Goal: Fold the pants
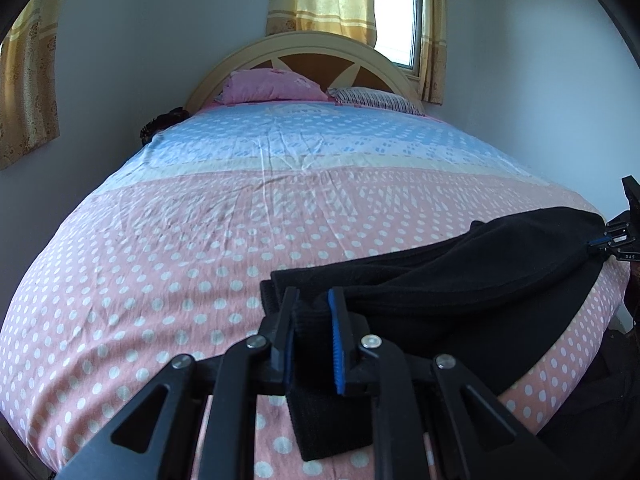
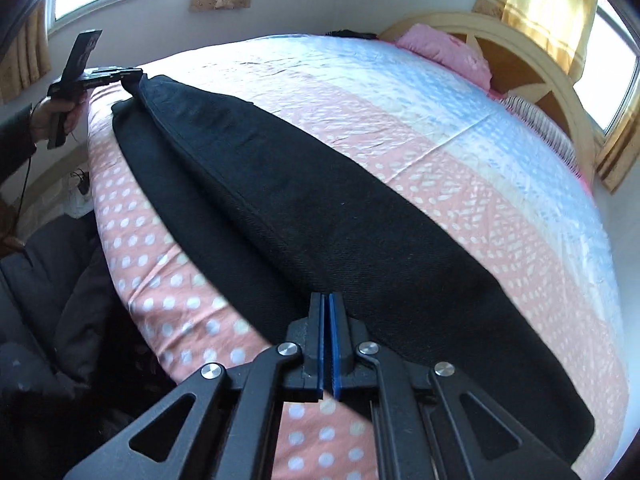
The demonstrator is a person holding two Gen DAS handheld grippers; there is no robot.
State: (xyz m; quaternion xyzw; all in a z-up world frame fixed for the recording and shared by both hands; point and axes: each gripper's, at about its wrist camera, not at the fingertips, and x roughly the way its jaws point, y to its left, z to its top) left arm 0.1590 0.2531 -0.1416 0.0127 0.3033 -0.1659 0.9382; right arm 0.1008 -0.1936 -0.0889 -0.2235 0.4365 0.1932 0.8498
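Gripping black pants (image 2: 320, 216) taut, both grippers level.

Readable text: one small white marking, apparently "DAS", printed on the black body of the right gripper (image 1: 600, 243), seen at the right edge of the left wrist view. The dark card (image 2: 85, 53) standing on the left gripper (image 2: 134, 76) in the right wrist view carries a faint pattern too blurred to read.
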